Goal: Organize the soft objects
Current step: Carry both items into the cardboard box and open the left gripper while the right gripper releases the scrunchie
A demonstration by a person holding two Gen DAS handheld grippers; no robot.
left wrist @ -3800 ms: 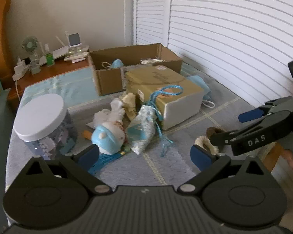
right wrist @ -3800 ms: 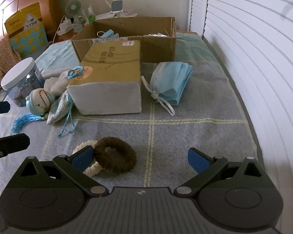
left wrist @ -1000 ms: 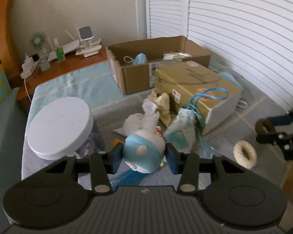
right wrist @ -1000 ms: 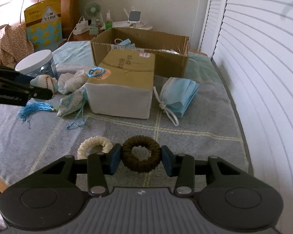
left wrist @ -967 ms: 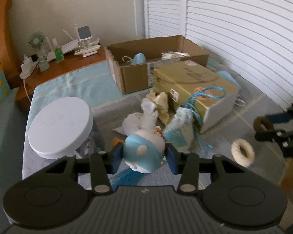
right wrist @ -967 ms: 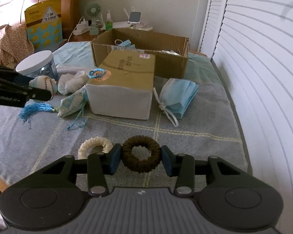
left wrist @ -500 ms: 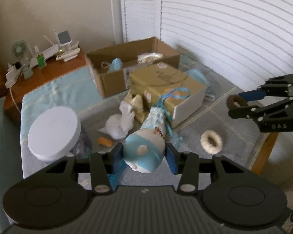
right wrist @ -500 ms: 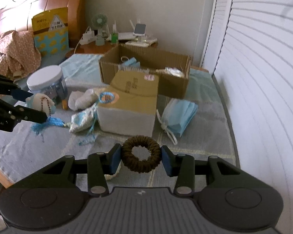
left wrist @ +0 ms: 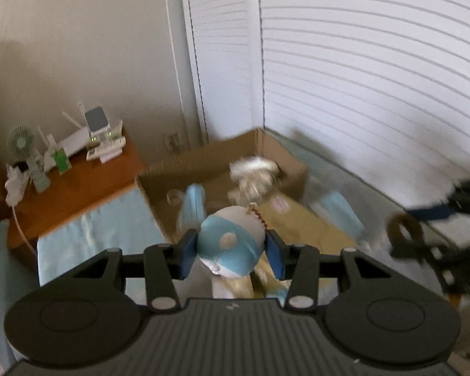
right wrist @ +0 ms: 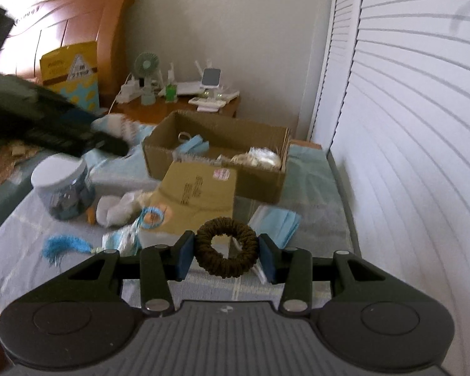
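My left gripper [left wrist: 232,252] is shut on a round blue-and-white plush toy [left wrist: 232,244], held in the air in front of the open cardboard box [left wrist: 285,169]. That view is blurred by motion. My right gripper [right wrist: 225,250] is shut on a dark brown scrunchie [right wrist: 225,246], lifted above the grey blanket. The same box [right wrist: 257,185] lies ahead of it and holds a blue mask [right wrist: 192,145] and a white bundle [right wrist: 260,158]. In the right wrist view the left gripper [right wrist: 109,144] shows as a dark blur at the left. The left wrist view has the brown scrunchie [left wrist: 404,228] at its right edge.
A closed brown carton [right wrist: 197,194] sits before the box, with blue masks [right wrist: 279,222] to its right. A white-lidded jar [right wrist: 62,188], a white pouch [right wrist: 116,208] and a blue tassel [right wrist: 65,247] lie to the left. A nightstand [right wrist: 185,106] with a fan stands behind; shutters line the right.
Both grippers have risen off the blanket with their loads. The left one has carried the plush toy up and toward the open box. The right one has lifted the brown scrunchie.
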